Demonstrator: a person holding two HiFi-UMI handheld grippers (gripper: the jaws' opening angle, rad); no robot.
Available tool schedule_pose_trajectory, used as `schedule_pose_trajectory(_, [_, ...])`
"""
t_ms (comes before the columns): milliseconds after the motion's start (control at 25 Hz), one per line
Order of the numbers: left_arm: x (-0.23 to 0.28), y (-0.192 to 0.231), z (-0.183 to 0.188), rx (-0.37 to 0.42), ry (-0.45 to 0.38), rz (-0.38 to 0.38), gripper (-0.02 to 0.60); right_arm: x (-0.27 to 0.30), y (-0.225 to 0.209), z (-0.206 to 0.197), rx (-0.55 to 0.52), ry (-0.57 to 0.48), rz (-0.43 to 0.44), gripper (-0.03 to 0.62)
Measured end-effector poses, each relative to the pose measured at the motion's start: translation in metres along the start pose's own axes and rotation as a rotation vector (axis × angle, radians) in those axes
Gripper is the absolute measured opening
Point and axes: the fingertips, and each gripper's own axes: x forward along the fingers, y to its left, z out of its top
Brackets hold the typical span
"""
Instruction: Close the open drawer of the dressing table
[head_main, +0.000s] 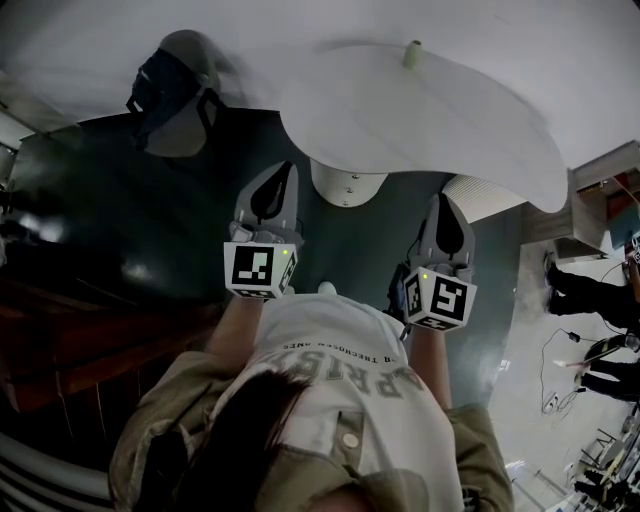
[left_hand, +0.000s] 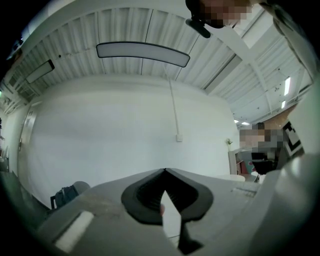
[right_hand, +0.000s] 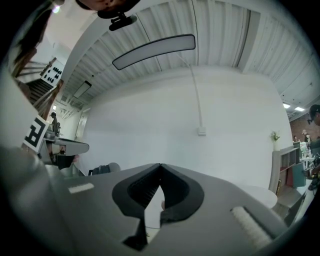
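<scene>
Two hand-held grippers: we held one in each hand, side by side at 6 o'clock of the worktop, both aimed toward it and touching nothing.
Left hand-held gripper (head_main: 281, 175): in its own view (left_hand: 164, 172) the jaws met at the tips, fully closed, and gripped nothing.
Right hand-held gripper (head_main: 444, 212): its own view (right_hand: 160, 166) showed the same, with the jaws closed tip to tip and nothing gripped.
Worktop (head_main: 430, 110): white and curved, the dressing table's top, it lay at 12 o'clock in the head view, apart from both hand-held grippers.
Pedestal (head_main: 347, 185): a round white one stood under the worktop, at 1 o'clock of the left hand-held gripper.
Drawer: we could not pick it out for certain in any view.
Ribbed white part (head_main: 482, 192): it showed under the worktop's near edge, at 1 o'clock of the right hand-held gripper.
Small pot (head_main: 411, 52): it stood near the worktop's far rim, at 12 o'clock.
Backpack (head_main: 165, 85): dark, it sat on a pale round chair at 10 o'clock of the left hand-held gripper.
Floor (head_main: 150, 220): dark and glossy beneath us.
Wall (left_hand: 100, 135): white and bare ahead of both hand-held grippers, with a small box (left_hand: 178, 137) on it.
People (head_main: 590, 290): we saw their legs at 3 o'clock, well apart from us.
</scene>
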Motion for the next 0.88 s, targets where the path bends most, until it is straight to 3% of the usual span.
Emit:
schedule_pose_trajectory(520, [0.002, -0.007, 0.006, 0.072, -0.026, -0.03, 0.006, 0.0, 0.004, 0.009, -0.01, -0.052, -0.006, 0.005])
schedule_pose_trajectory(680, [0.002, -0.007, 0.009, 0.041, -0.028, -0.014, 0.006, 0.001, 0.006, 0.012, -0.039, -0.065, -0.016, 0.003])
schedule_pose_trajectory(880, [0.003, -0.006, 0.007, 0.076, -0.042, -0.022, 0.006, 0.002, 0.006, 0.01, -0.064, -0.061, -0.035, 0.002])
